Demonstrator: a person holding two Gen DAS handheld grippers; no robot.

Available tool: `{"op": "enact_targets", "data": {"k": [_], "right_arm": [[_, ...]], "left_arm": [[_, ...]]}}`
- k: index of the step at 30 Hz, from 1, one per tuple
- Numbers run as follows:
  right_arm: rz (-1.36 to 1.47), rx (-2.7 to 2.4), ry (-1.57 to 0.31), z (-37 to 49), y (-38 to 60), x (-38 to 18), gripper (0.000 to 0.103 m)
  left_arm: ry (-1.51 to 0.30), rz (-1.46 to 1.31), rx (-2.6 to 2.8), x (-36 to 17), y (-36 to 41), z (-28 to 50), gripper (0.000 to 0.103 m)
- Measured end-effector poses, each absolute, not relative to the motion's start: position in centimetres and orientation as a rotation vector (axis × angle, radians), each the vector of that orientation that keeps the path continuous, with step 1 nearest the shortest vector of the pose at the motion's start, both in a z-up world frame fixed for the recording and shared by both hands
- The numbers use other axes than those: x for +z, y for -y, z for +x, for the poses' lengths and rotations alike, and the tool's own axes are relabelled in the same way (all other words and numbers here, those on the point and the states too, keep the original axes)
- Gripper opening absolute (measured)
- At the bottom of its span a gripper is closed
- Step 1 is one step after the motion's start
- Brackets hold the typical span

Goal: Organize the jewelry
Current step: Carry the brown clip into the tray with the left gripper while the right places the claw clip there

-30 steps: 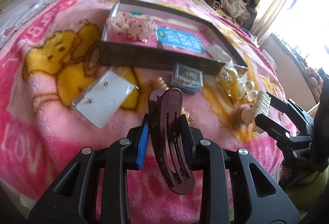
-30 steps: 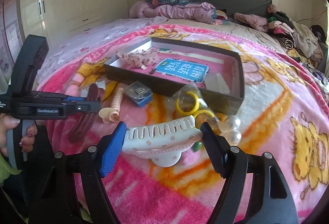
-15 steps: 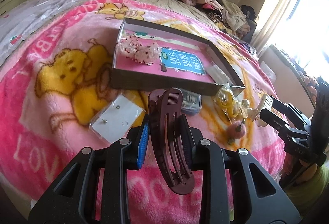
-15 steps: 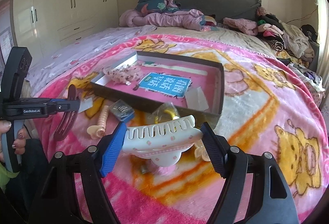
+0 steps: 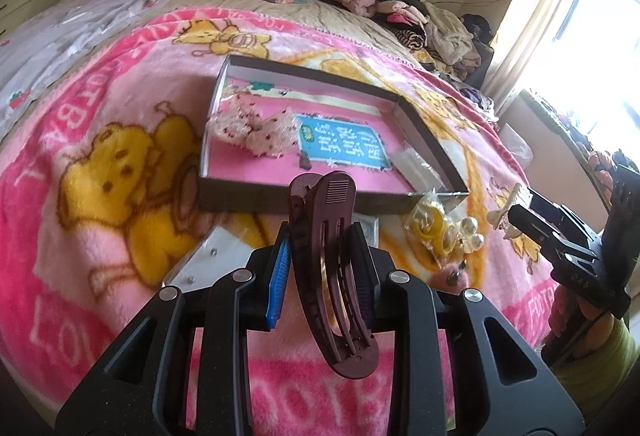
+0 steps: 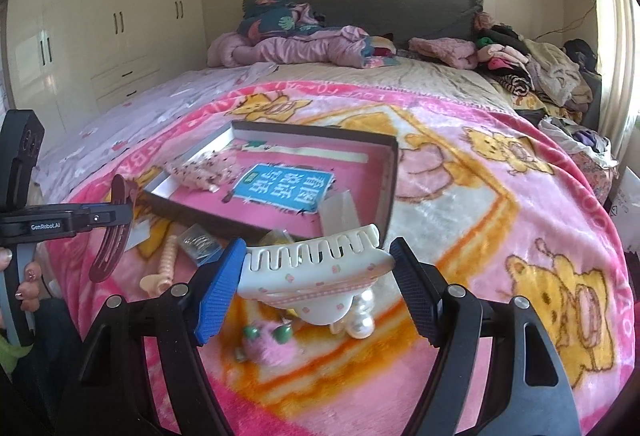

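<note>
Bed [image 6: 460, 172], pink blanket: shallow box [image 5: 424, 140] at centre, holds beaded piece, blue card; loose items outside near wall. Left gripper [image 5: 322, 256] clamps maroon hair clip [image 5: 332, 276]; right gripper [image 6: 318, 272] clamps white claw clip [image 6: 316, 268]. Both above blanket, short of box. Advice: carry over near wall, lower onto bare pink floor, release separately.

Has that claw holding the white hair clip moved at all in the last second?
Yes. The right claw, shut on the white claw clip, has risen and pulled back: the open box looks farther off, with more bed and wardrobe in view.
</note>
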State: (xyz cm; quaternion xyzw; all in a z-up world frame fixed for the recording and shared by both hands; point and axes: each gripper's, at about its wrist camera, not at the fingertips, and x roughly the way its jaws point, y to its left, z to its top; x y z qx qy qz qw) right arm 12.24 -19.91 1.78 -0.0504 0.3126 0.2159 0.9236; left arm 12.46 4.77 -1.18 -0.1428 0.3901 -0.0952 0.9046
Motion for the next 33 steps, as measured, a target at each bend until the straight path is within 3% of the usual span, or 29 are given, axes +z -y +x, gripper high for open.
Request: {"op": "enact_targets", "data": {"k": [33], "right_arm": [[-0.128,0.394,-0.593,17.7,18.3,3.8,0.071]], "left_arm": [[-0.772,-0.251,-0.238,0.6,-4.0,22.0,0.021]]}}
